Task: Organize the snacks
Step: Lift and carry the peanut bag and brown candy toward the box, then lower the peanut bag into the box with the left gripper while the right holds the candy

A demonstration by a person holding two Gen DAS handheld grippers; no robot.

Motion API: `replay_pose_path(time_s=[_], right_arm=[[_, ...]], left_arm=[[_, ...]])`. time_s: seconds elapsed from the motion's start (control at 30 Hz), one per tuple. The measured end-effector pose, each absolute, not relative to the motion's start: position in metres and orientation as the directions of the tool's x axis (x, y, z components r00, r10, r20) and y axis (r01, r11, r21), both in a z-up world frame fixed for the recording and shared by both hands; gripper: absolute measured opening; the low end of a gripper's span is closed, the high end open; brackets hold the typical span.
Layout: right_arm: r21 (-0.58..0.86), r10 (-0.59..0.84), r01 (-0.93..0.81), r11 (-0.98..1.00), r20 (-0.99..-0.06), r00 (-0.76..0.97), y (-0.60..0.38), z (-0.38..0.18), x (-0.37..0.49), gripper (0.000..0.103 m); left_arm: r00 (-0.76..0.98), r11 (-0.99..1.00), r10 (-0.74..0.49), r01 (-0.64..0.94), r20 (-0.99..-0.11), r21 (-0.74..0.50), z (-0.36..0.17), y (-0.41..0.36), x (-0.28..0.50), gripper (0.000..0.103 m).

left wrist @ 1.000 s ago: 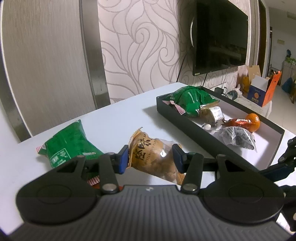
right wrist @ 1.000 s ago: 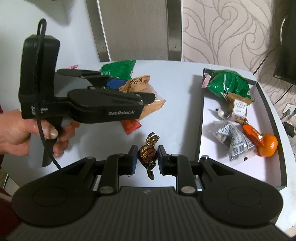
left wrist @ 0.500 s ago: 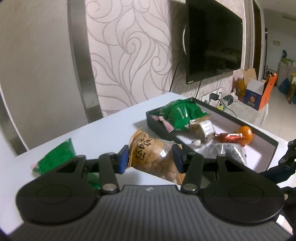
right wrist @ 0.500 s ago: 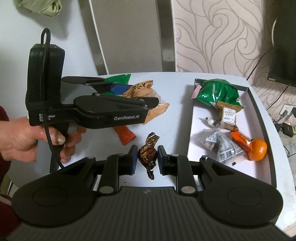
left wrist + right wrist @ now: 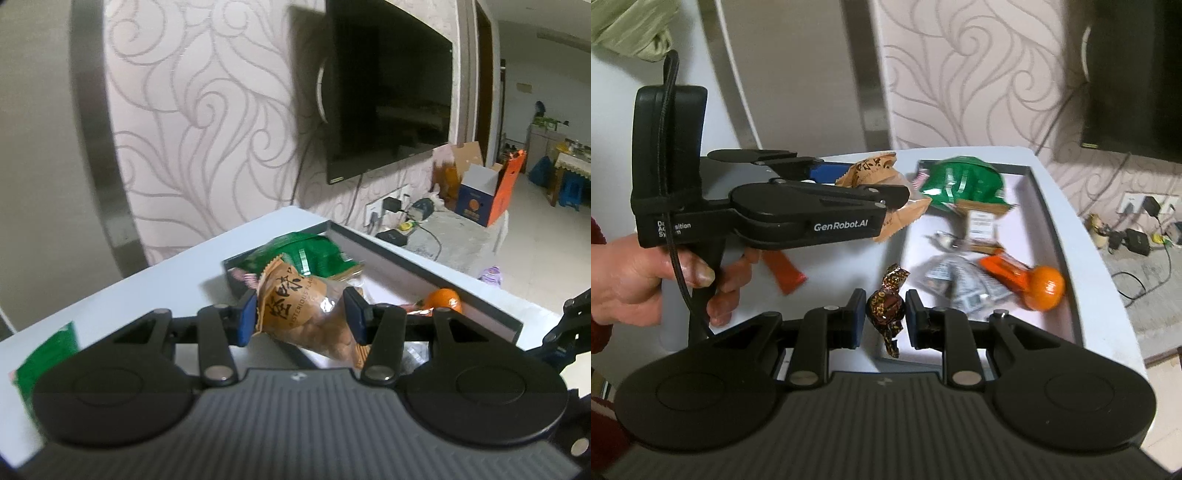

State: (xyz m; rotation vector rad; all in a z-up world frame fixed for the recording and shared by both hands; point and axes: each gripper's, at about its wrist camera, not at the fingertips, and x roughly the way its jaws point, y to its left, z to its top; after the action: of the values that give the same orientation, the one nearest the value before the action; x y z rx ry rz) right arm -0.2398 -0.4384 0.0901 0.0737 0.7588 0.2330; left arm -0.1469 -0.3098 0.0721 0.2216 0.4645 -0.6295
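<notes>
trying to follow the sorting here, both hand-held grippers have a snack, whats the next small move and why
Probably carry both on over the black tray and let go there. The left hand-held gripper holds the brown snack bag and the right hand-held gripper the wrapped chocolate, both near its edge.
</notes>
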Motion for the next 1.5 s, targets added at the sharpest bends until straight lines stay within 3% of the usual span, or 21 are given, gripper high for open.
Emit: replay_pose_path(time_s=[1.2, 1.3, 1.4, 1.5], right_arm=[[0.159, 0.176, -0.088, 0.983, -0.708, 0.684, -0.489, 0.074, -0.236, 0.026], [0.16, 0.175, -0.087, 0.983, -0.709, 0.683, -0.49, 0.074, -0.236, 0.027], [0.16, 0.174, -0.084, 0.984, -0.709, 0.684, -0.491, 0.075, -0.237, 0.027], [0.159, 0.171, -0.081, 0.984, -0.708, 0.685, -0.492, 0.074, -0.234, 0.027]], left_arm=[[0.676, 0.788, -0.478, 0.613, -0.56, 0.067, 0.035, -0.371, -0.117, 0.055], [0.681, 0.791, -0.475, 0.608, -0.558, 0.07, 0.036, -0.37, -0.117, 0.058], [0.693, 0.79, -0.482, 0.609, -0.536, 0.077, 0.039, -0.367, -0.123, 0.077], [0.71, 0.792, -0.49, 0.605, -0.506, 0.081, 0.044, -0.362, -0.13, 0.079]])
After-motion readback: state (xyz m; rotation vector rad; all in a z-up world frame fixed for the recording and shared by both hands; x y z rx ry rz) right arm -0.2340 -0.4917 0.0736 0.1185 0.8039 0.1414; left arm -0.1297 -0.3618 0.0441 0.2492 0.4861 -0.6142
